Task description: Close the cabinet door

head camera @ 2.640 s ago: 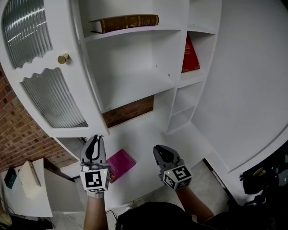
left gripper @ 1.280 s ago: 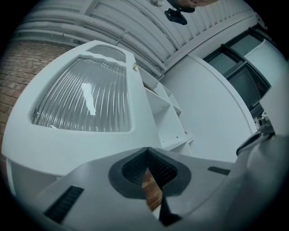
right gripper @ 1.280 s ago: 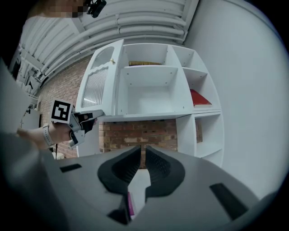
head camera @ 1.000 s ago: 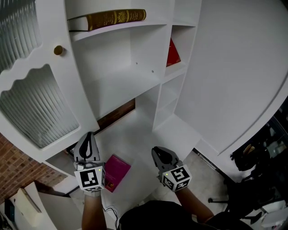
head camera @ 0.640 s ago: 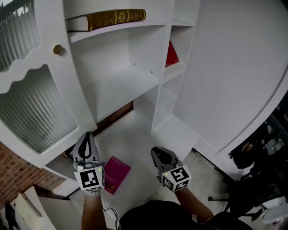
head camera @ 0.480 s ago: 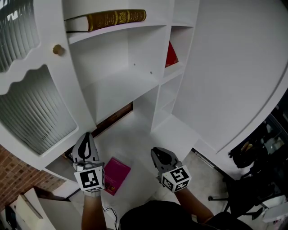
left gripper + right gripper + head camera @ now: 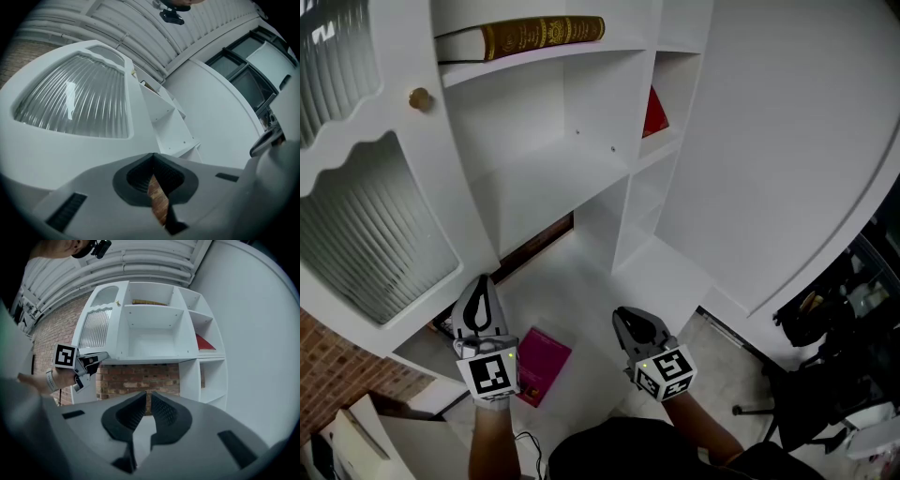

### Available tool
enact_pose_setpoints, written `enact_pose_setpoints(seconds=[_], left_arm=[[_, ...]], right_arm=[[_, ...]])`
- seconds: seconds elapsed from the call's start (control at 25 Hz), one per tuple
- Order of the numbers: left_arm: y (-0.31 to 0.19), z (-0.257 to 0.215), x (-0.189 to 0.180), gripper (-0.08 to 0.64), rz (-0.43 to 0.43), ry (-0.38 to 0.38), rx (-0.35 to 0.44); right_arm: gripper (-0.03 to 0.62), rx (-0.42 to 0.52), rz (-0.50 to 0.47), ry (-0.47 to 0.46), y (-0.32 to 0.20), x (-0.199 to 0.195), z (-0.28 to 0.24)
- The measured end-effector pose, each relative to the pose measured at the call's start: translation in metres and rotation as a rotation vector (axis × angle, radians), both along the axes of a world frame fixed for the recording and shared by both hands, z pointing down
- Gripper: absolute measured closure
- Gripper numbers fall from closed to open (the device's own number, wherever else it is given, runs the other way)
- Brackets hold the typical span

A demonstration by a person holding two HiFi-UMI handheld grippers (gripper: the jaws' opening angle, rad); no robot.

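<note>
Hardly anything shifts from a second back; both grippers sit as before. Cabinet door (image 7: 450, 187) at 9 o'clock stands swung open, long axis upright, knob edge on the shelf side, bottom corner just beside left gripper (image 7: 483, 281). White frame, scalloped. Two ribbed glass panes (image 7: 366, 234), one brass knob (image 7: 419, 97). Left gripper's jaws pressed together, empty. Right gripper (image 7: 623, 319), 6 o'clock, jaws together, empty. Three books: brown (image 7: 534, 33), red (image 7: 654, 112), magenta (image 7: 542, 364).
</note>
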State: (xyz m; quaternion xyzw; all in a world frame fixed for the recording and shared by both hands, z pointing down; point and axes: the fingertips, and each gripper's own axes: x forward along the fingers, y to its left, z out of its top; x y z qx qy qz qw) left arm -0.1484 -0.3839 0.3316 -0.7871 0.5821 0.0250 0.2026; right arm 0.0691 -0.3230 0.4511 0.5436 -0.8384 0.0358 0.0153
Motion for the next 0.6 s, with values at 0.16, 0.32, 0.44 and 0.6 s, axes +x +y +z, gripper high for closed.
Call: enact_pose_setpoints(seconds=[0.16, 0.32, 0.44, 0.6], left_arm=[[-0.001, 0.001, -0.001, 0.552, -0.006, 0.001, 0.007], [-0.002, 0.005, -0.003, 0.552, -0.001, 0.037, -0.022], [0.0, 0.009, -0.002, 0.552, -0.003, 0.048, -0.043], [0.005, 0.014, 0.001, 0.552, -0.011, 0.044, -0.062]], right_arm=[[0.551, -0.003, 0.001, -0.001, 0.005, 0.001, 0.002], [0.551, -0.003, -0.001, -0.006, 0.01, 0.004, 0.001], [0.551, -0.006, -0.004, -0.011, 0.012, 0.007, 0.002], [0.551, -0.009, -0.017, -0.016, 0.014, 0.009, 0.005]])
